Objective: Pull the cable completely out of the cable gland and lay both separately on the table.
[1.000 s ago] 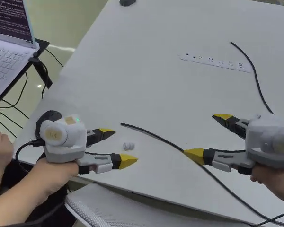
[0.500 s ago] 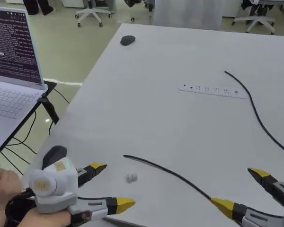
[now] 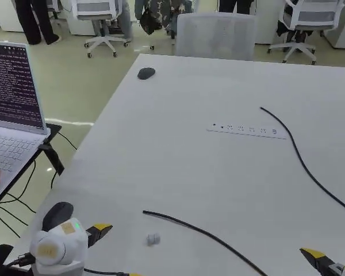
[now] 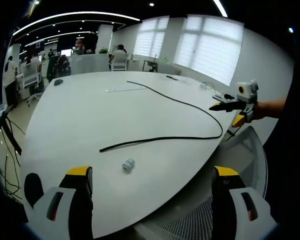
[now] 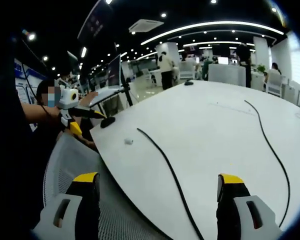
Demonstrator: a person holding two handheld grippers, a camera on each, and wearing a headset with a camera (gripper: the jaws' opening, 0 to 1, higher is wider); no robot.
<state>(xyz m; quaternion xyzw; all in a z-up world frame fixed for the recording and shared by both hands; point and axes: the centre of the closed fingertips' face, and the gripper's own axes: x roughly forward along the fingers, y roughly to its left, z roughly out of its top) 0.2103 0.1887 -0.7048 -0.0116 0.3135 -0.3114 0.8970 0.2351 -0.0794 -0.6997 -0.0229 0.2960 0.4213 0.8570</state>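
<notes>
head view has tilted up since a second ago, so the whole picture has shifted; the cable [image 3: 201,232] and the cable gland [image 3: 153,238] keep the same places relative to each other on the bench [image 3: 178,167]. the hands have drawn back: a second ago both sets of fingers reached in over the bench around the cable, and now both gripper views look in from beyond the near edge, over a mesh chair seat [image 5: 70,175]. the left gripper [image 4: 152,171] has its fingers spread wide with nothing between them, and so does the right gripper [image 5: 159,177].

the gland lies alone, near the cable's free end but apart from it, with bare bench between. judged from that, the cable is fully out, both parts are laid down separately, and the task looks done.

the gland sits fairly close to the near edge, so a careless sweep there could knock it off. in the left gripper view the cable seems to loop along the bench edge. farther in there is plenty of room, with the power strip [image 3: 247,130] and the mouse [image 3: 146,73] well apart from the work.
</notes>
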